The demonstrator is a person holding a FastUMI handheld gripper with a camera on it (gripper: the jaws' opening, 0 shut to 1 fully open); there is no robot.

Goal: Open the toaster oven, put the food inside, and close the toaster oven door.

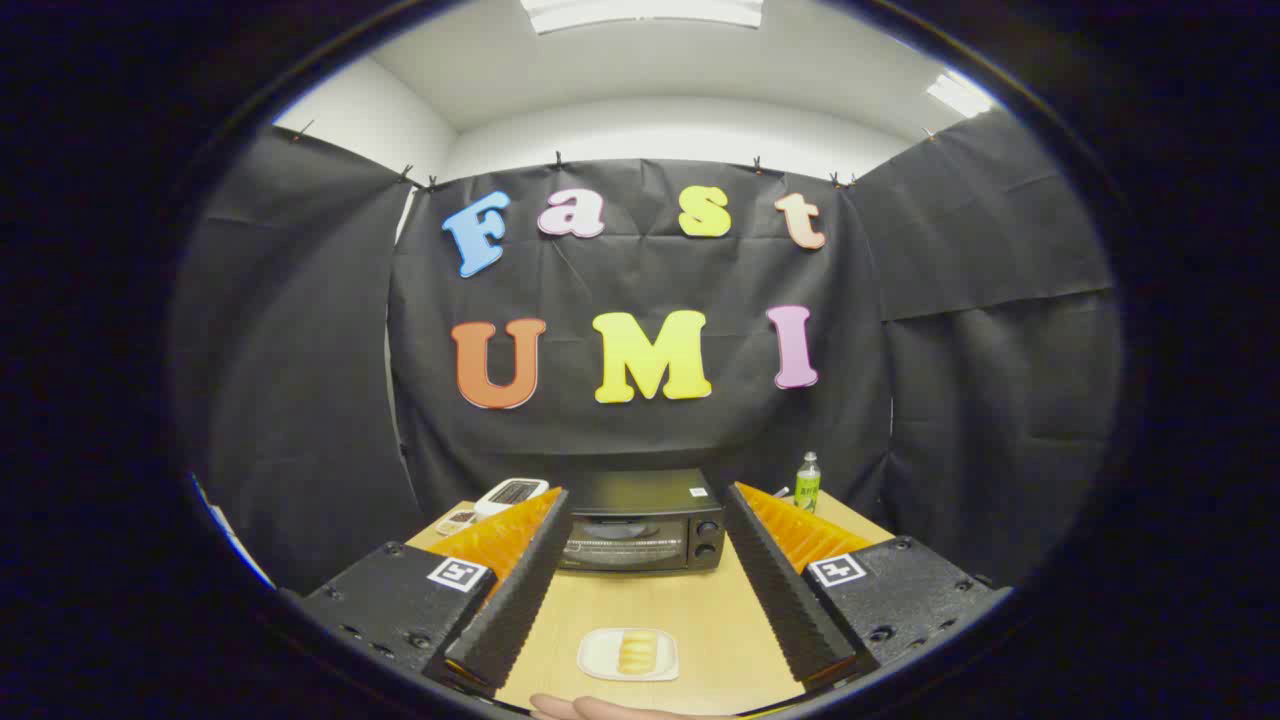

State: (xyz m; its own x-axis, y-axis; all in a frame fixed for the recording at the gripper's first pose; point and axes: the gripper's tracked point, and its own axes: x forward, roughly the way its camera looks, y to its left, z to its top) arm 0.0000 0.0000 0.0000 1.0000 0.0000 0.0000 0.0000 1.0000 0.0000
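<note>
Between the gripper's (645, 540) spread, empty fingers sits the food (637, 652) on its plate (596, 660), lined up before the closed toaster oven (640, 522), ready for opening first.

**Oven shut, food sitting out on the table**

Gripper (645, 560) hung wide open over the wooden table (700, 610), holding nothing. The bread on its small plate (628, 655) sat between the fingers, the closed toaster oven (640, 522) beyond it. A green bottle (808, 481) stood right of the oven, a white gadget (510, 494) left.
</note>
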